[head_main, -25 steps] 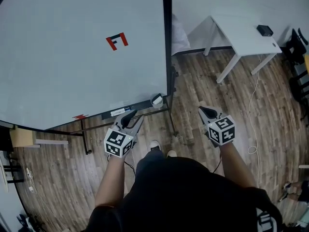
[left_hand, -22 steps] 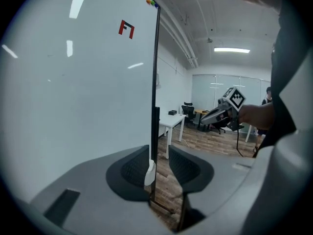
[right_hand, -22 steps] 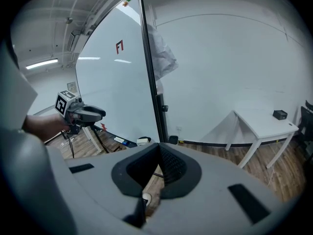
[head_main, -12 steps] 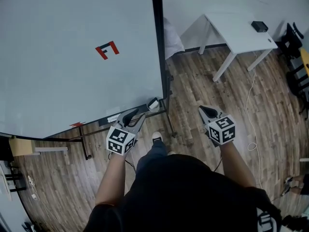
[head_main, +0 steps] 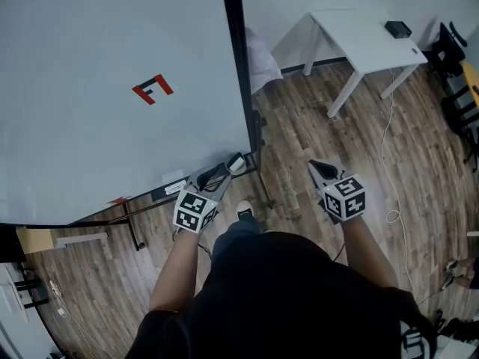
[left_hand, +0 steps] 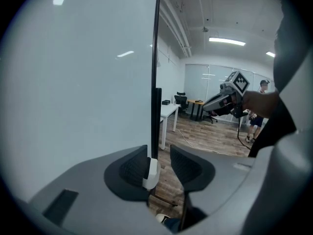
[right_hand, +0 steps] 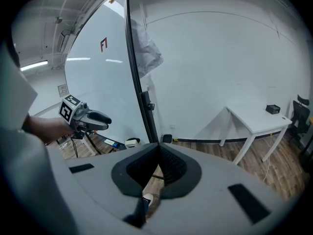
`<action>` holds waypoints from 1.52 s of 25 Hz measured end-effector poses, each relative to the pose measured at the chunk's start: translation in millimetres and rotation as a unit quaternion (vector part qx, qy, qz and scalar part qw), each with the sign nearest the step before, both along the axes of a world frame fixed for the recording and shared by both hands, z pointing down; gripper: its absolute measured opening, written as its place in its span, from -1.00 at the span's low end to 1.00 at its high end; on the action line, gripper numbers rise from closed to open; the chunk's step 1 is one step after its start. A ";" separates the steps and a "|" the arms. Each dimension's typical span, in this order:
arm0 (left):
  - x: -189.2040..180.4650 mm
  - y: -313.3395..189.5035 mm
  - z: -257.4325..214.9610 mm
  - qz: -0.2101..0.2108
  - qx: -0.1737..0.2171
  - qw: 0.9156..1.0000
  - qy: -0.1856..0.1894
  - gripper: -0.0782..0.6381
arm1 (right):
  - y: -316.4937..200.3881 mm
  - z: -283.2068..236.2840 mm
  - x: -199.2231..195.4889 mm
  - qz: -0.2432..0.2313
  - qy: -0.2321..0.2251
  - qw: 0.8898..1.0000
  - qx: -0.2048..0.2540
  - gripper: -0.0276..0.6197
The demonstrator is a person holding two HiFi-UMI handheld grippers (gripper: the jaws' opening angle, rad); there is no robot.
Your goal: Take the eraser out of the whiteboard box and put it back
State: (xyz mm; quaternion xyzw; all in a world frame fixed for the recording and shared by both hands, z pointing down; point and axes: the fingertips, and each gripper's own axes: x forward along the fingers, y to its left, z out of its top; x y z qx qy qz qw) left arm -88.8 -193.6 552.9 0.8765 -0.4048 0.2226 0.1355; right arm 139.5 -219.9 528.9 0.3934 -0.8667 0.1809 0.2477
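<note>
The white eraser point(head_main: 237, 162) lies at the right end of the whiteboard's bottom tray point(head_main: 166, 191), next to the black frame post. My left gripper point(head_main: 223, 173) reaches up to it, open. In the left gripper view the eraser point(left_hand: 151, 173) shows just past the left finger point(left_hand: 131, 169), with a gap to the right finger; my left gripper point(left_hand: 159, 163) holds nothing. My right gripper point(head_main: 320, 173) hangs over the wooden floor to the right, shut and empty. The right gripper view shows its jaws point(right_hand: 157, 156) meeting at the tips, and the eraser point(right_hand: 131, 142) far off.
The whiteboard point(head_main: 112, 88) with a small red mark point(head_main: 153, 90) fills the left. A white table point(head_main: 359, 40) with a black device point(head_main: 397, 28) stands at the back right. A white cable point(head_main: 390, 163) trails on the floor. The board's stand legs point(head_main: 263, 185) and my shoe point(head_main: 244, 211) are below.
My left gripper has moved up and to the right along the tray, closing in on the eraser. The right gripper has hardly moved.
</note>
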 end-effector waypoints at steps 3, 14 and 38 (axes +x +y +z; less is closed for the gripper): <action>3.9 -6.7 7.8 0.006 -0.006 1.000 -0.002 -0.36 | -1.7 5.0 0.8 0.005 0.000 1.000 -0.004 -0.93; 12.2 -21.6 40.4 0.022 -0.034 0.999 -0.020 -0.24 | 4.2 22.7 6.0 0.019 0.006 1.000 -0.022 -0.93; 21.4 -50.3 120.3 0.055 -0.104 0.991 -0.070 -0.20 | 2.8 57.3 -0.8 0.037 0.022 0.997 -0.062 -0.93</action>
